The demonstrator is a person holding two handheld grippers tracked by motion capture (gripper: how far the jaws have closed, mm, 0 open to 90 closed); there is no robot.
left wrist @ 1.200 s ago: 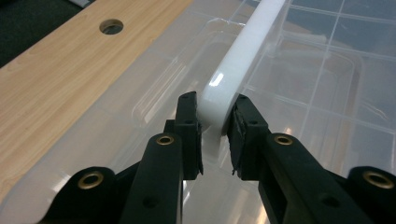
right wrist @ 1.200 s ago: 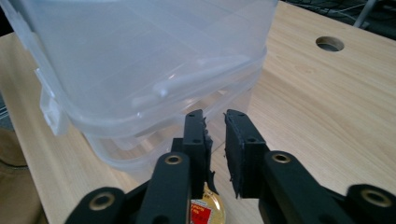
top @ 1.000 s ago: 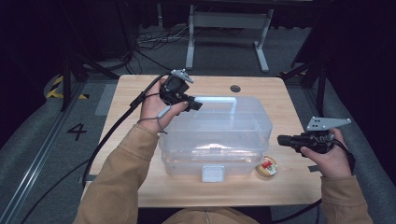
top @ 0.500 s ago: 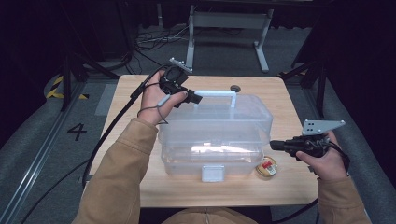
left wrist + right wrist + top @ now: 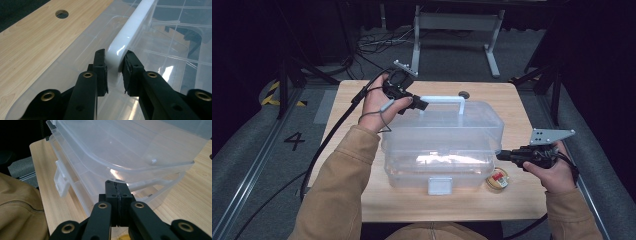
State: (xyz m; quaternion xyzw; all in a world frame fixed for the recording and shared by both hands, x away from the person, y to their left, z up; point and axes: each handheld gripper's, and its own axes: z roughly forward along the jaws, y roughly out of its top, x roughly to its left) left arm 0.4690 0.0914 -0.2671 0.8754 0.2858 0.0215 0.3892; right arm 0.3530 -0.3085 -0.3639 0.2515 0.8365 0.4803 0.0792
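Clear box [image 5: 447, 150] contents blur — left tool [image 5: 115, 70] clamps white handle [image 5: 130, 32].

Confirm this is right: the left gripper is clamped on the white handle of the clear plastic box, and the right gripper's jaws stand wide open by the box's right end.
Not quite. The right gripper is shut, its jaws pressed together with nothing between them, as the right gripper view shows. The rest holds: the left gripper is clamped on the white handle of the clear plastic box, and the right gripper is by its right end.

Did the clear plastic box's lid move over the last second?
Yes. The clear lid, held by its white handle in the left gripper, tilted up toward the table hole.
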